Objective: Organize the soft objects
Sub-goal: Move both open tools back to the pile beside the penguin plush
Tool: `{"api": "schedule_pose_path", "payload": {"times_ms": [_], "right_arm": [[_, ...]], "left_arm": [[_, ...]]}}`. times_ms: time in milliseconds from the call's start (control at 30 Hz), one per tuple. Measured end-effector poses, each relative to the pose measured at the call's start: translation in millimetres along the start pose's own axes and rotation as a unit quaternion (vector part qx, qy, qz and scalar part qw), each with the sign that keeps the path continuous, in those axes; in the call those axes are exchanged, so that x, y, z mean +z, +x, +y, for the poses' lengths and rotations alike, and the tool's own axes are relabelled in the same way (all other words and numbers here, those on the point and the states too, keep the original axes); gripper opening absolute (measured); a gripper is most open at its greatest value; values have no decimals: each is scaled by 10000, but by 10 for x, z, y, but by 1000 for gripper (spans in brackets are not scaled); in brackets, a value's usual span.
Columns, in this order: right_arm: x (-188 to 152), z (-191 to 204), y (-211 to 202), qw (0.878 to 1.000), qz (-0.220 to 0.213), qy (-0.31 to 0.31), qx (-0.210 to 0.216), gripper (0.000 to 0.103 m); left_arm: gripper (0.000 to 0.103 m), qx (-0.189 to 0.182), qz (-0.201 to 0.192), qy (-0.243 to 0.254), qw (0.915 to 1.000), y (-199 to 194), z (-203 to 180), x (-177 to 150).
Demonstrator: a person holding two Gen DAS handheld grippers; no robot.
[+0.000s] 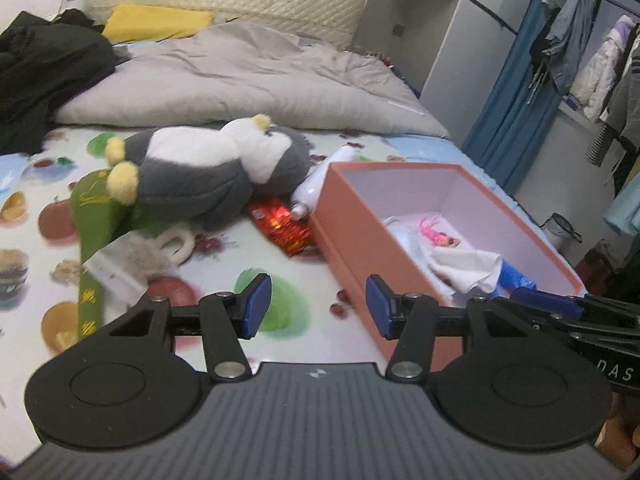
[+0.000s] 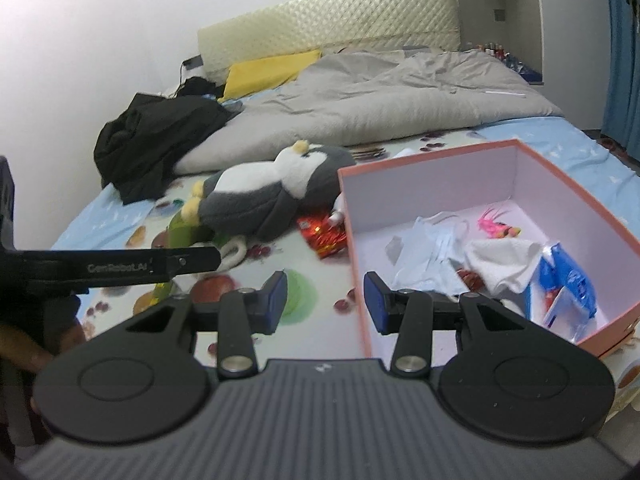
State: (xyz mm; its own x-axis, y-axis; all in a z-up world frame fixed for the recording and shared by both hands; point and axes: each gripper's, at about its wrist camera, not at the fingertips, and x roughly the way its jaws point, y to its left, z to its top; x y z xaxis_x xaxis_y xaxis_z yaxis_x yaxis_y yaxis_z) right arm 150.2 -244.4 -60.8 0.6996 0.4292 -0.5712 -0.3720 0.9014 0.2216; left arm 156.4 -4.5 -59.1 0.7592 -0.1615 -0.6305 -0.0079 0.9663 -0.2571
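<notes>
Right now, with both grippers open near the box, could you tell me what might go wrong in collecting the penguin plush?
The penguin plush lies over a green soft toy and beside a red packet, so a grab may drag those along. It also looks bulky for the pink box, which already holds cloths. The left gripper and right gripper are close together and could collide.

Inspector A: The left wrist view looks forward and down over the bed (image 1: pixel 248 264), close above its sheet.

Inspector B: The right wrist view sits beside it, facing alike. Both share the penguin plush (image 2: pixel 264 196) and pink box (image 2: pixel 576 188).
</notes>
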Motion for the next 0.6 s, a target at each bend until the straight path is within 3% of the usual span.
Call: {"api": "schedule_pose_path", "payload": {"times_ms": [267,600], "right_arm": [[-151,258,42,9998,152,-158,43,45],[-296,474,280,9975,535,-438,170,45]], "left_arm": [[58,141,184,-233,9995,-144,145,-252],[60,819,473,-517,9942,-56,493,-428]]}}
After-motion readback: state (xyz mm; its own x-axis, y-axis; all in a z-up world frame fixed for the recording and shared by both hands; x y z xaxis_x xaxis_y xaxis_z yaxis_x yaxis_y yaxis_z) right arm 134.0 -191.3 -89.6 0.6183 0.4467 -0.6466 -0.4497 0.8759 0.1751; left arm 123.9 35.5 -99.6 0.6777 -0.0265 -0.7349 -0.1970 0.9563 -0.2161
